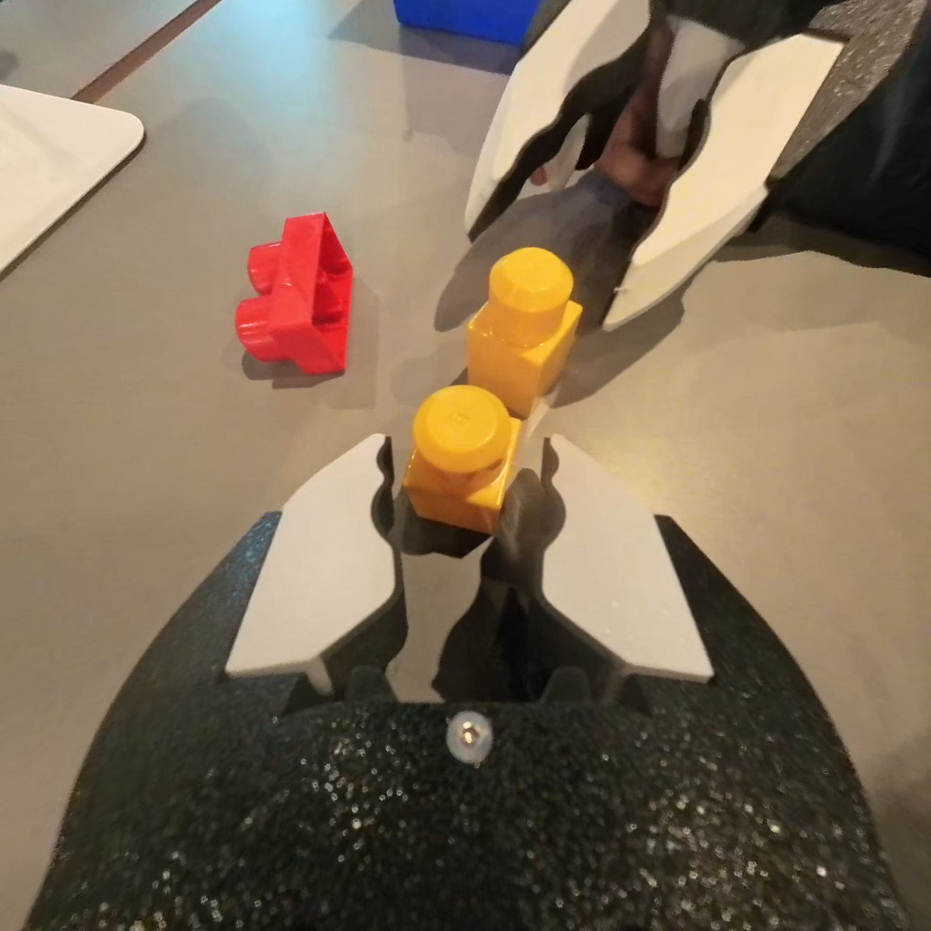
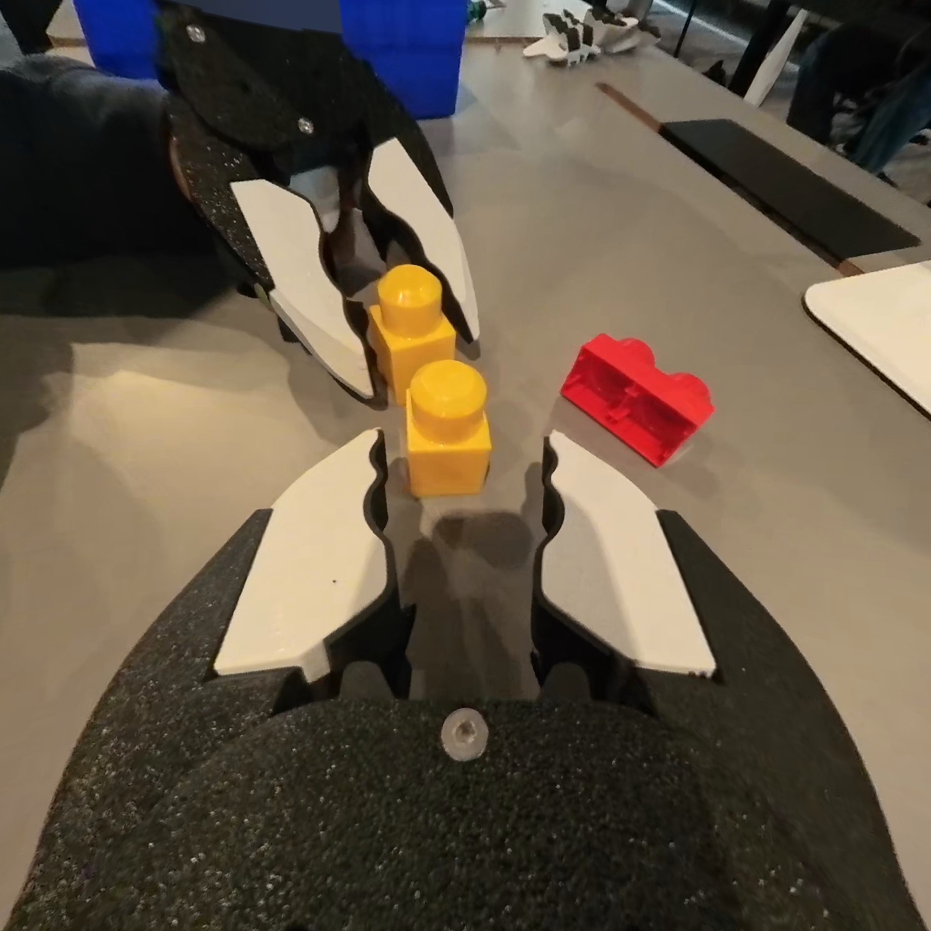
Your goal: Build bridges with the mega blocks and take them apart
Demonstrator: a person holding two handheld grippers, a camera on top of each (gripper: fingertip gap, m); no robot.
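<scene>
Yellow blocks sit upright on the grey table (image 2: 655,312), one just behind the other. Nearest, the first yellow block (image 1: 456,471) stands between the fingers of the left tongs (image 1: 463,443). The fingers are apart around it; I cannot tell if they touch it. Next, the second yellow block (image 1: 524,327) stands just in front of the right tongs (image 2: 463,443), which are wide apart and empty. Off to one side, a red block (image 1: 297,302) lies tipped over. Far back is a blue box (image 2: 403,55).
</scene>
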